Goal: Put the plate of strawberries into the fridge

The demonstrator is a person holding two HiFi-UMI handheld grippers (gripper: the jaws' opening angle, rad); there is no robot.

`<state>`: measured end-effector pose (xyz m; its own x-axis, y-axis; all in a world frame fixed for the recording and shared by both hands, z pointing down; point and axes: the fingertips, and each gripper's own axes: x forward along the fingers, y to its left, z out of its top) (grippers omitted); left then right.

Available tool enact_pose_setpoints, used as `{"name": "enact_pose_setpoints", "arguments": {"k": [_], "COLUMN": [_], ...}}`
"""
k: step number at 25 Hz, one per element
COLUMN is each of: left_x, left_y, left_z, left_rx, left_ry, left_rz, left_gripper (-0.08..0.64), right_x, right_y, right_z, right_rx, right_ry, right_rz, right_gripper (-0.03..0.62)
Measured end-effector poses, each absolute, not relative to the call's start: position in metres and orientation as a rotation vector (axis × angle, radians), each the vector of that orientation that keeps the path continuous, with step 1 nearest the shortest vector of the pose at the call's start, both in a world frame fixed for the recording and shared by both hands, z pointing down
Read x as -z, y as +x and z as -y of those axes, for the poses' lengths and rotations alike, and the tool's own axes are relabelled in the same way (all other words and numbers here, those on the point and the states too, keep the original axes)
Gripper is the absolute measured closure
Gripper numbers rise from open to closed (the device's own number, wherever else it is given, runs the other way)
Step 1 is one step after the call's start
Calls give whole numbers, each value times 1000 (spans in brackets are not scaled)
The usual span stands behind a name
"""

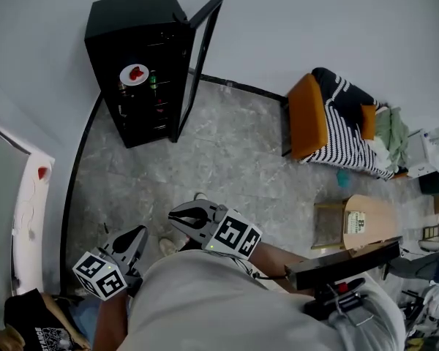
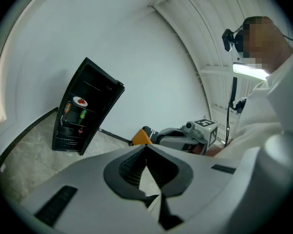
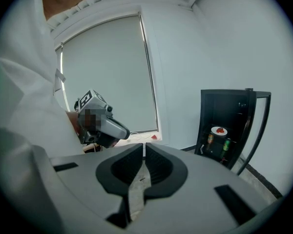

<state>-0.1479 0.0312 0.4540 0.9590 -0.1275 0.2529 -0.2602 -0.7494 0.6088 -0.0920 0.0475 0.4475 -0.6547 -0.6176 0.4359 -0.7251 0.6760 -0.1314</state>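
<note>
The black fridge (image 1: 132,28) stands at the far left against the wall, its glass door (image 1: 199,61) swung open. A white plate of strawberries (image 1: 134,74) rests on an upper shelf inside; it also shows in the left gripper view (image 2: 80,101) and in the right gripper view (image 3: 219,130). Both grippers are held low by the person's body, far from the fridge. My left gripper (image 1: 137,235) (image 2: 145,145) is shut and empty. My right gripper (image 1: 175,214) (image 3: 144,145) has its jaws all but together, with nothing between them.
Bottles (image 1: 153,82) stand on the fridge shelves below the plate. A white counter (image 1: 29,218) with a red strawberry (image 1: 42,172) runs along the left. An orange chair (image 1: 307,115), a striped couch (image 1: 347,126) and a small wooden table (image 1: 362,221) stand to the right.
</note>
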Motion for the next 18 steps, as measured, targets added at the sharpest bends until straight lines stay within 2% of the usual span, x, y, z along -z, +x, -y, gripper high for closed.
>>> {"name": "enact_pose_setpoints", "arguments": {"k": [18], "left_x": [-461], "left_y": [-156], "left_z": [-35], "left_rx": [-255], "left_ry": [2427], "left_rz": [321], "left_gripper": [548], "right_x": [-443], "right_y": [-94], "right_z": [-61], "right_rx": [-388], "right_ry": [1003], "right_rz": [2534], "right_gripper": [566]}}
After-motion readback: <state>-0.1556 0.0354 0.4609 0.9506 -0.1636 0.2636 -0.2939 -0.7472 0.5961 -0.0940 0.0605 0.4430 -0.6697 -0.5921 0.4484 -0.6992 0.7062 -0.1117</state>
